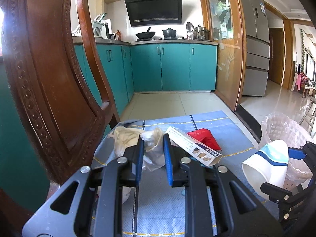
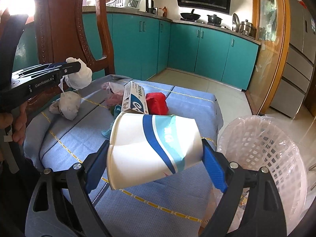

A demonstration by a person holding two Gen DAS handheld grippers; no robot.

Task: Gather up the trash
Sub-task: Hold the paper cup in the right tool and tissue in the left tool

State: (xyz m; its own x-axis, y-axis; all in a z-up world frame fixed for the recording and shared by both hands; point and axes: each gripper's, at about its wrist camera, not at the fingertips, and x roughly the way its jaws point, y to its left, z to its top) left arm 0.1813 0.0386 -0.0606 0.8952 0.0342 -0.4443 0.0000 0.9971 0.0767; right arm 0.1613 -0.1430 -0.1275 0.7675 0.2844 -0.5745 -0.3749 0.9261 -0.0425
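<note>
Blue-clothed surface (image 2: pixel 65 138) beside our bin (image 2: pixel 262 154): our right gripper (image 2: pixel 156 164) grasps a light, crushable cup (image 2: pixel 152 148) across its walls, lifted; our left gripper (image 1: pixel 153 154) pinches a soft wad (image 1: pixel 152 148). Squeeze both gently.

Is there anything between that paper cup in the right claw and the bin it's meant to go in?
Nothing visible. The cup, held in the right claw, hangs above the table's edge. The bin stands just past that edge with its lined mouth open, and only air lies between them.
</note>
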